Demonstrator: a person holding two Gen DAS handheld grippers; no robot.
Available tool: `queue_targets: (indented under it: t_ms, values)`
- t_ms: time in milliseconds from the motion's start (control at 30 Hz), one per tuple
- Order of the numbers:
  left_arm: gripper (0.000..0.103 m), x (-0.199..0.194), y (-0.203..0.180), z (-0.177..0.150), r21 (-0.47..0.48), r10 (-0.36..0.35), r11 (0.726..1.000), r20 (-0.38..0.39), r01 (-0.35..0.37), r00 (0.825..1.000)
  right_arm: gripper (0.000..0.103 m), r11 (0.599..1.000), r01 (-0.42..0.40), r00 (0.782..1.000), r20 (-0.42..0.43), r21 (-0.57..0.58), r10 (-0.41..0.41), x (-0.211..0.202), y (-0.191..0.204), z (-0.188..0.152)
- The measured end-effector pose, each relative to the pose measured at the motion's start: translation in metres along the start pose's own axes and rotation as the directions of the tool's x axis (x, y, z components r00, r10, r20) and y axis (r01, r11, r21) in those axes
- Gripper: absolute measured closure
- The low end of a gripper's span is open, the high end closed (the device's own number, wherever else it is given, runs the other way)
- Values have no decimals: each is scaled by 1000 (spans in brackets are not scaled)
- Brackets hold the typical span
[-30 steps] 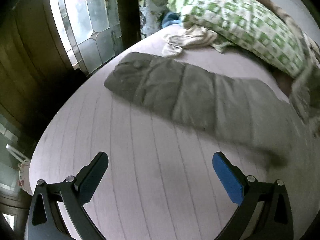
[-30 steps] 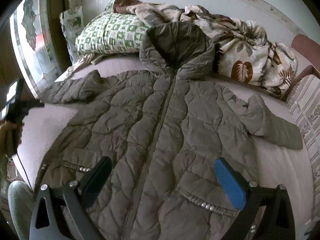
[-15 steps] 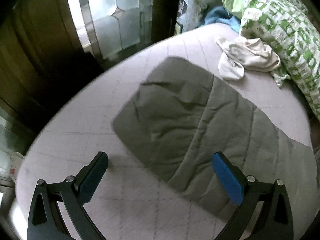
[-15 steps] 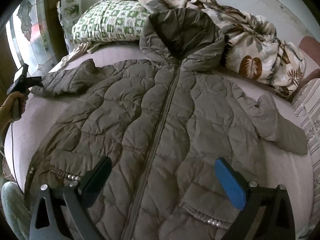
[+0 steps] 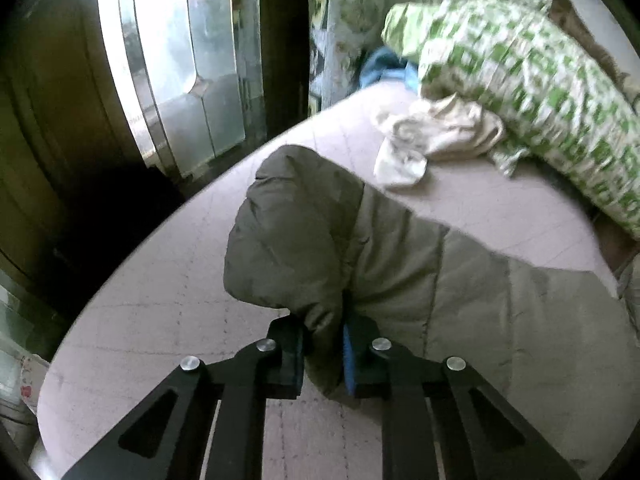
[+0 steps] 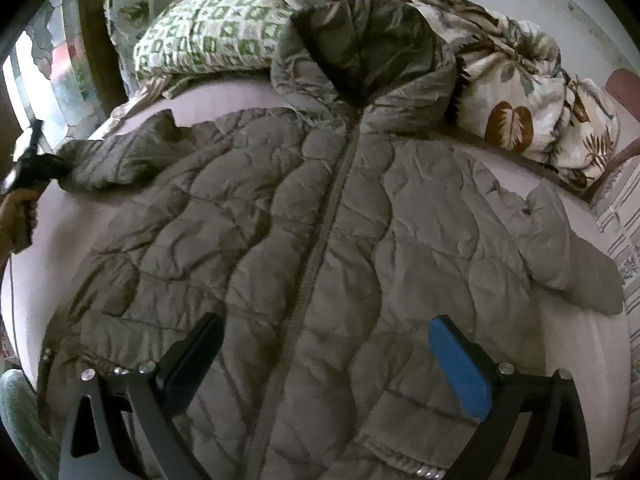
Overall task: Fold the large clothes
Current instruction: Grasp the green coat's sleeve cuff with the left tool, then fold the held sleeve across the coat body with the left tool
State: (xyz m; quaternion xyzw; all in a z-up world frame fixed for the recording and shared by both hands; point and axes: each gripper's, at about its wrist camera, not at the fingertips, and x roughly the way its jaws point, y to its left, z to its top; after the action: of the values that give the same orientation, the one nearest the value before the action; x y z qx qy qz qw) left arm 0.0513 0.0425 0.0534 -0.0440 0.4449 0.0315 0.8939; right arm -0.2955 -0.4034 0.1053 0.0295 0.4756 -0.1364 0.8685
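An olive quilted hooded jacket (image 6: 320, 220) lies front up and zipped on the pale bed (image 5: 160, 300), both sleeves spread out. In the left wrist view its left sleeve (image 5: 380, 248) runs across the bed, and my left gripper (image 5: 322, 332) is closing on the cuff edge, with fabric bunched between the pads. The right wrist view shows that gripper (image 6: 36, 160) at the far left, at the sleeve end, with a hand on it. My right gripper (image 6: 324, 344) hovers open above the jacket's lower front near the zip, nothing between its fingers.
A green patterned pillow (image 5: 520, 60) and a crumpled white cloth (image 5: 432, 136) lie beyond the sleeve. A leaf-print blanket (image 6: 520, 92) is heaped behind the hood (image 6: 372, 48). A glass door (image 5: 180, 60) stands past the bed's left edge.
My left gripper moved in to the sleeve's cuff and went from wide open to closed on it. The right gripper sank closer over the jacket, still open.
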Motion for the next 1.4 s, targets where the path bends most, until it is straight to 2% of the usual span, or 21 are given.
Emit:
queue_targets:
  t_ms: [133,267,400,500,600,633,700,900,967,1000,1067,1100,1167,1200,1300,1400]
  values:
    - [88,-37,-9,4,51,-9,999,90,4,996,0,1000,-1,1000,1,29,1,-2,-11,-3]
    - [88,-74,-19,11,68,-53,997,145,44,988,0,999,1,1000,16,38,-1,-10,-18,-7]
    - [89,-114,-42,12,123,-127,987,202,103,971,0,998,-6,999,38,57,4,-21,-25,-10]
    - [89,-149,-72,9,196,-205,968,238,160,949,0,997,-7,999,52,73,3,-27,-34,-14]
    - [89,-186,-108,-3,282,-298,933,259,223,919,0,995,-1,998,63,98,-6,-32,-46,-18]
    - [89,-201,-125,-9,325,-338,913,264,247,903,0,994,3,998,65,109,-11,-33,-51,-19]
    - [89,-220,-150,-20,379,-387,884,266,274,883,0,992,8,997,70,129,-17,-36,-59,-22]
    - [89,-265,-237,-64,487,-569,759,176,431,804,0,982,25,995,91,188,-42,-43,-92,-29]
    - [89,-267,-267,-81,511,-598,724,130,464,791,0,977,30,994,96,210,-51,-44,-102,-31]
    - [89,-265,-285,-92,524,-607,706,102,476,788,0,974,33,994,98,224,-56,-45,-108,-32]
    - [88,-257,-313,-114,539,-596,691,49,482,801,0,969,37,993,99,243,-63,-45,-117,-34]
    - [82,-251,-328,-128,548,-586,681,9,486,810,0,967,38,993,99,252,-65,-45,-122,-36]
    - [61,-235,-361,-157,568,-560,643,-108,514,821,0,962,38,993,98,270,-67,-45,-129,-37]
    - [46,-230,-370,-170,572,-550,629,-152,527,822,0,960,41,993,97,276,-70,-45,-133,-38]
    - [44,-221,-381,-200,582,-529,606,-215,543,821,0,956,52,992,93,288,-82,-45,-143,-41]
    - [44,-221,-366,-196,562,-538,610,-225,559,812,0,952,52,992,92,302,-83,-42,-153,-40]
